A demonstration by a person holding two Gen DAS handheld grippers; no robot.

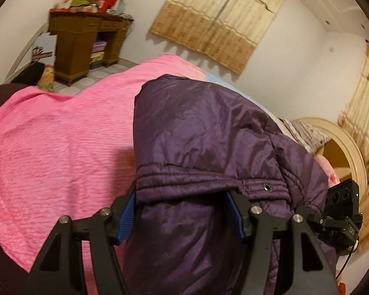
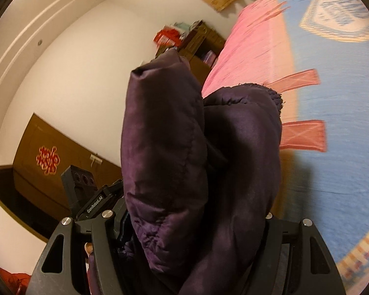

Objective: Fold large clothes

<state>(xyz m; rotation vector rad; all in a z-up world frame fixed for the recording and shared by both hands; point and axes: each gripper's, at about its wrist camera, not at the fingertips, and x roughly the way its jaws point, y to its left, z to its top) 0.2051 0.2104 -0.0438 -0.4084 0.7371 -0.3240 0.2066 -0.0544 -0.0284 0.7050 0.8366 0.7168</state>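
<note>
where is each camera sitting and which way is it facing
Left wrist: sits on the left tool, facing along its fingers over the purple padded jacket and pink bedspread toward a wooden desk and curtains; its blue pads flank the jacket's hem.
Right wrist: sits on the right tool, facing along a bunched jacket fold toward the bed and a brown door.
Shared: the jacket, pink bedspread, desk; each view catches the other tool's camera block.

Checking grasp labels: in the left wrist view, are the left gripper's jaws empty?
No: the purple jacket fills the gap between the left gripper's blue pads, bunched there above the pink bedspread.
</note>
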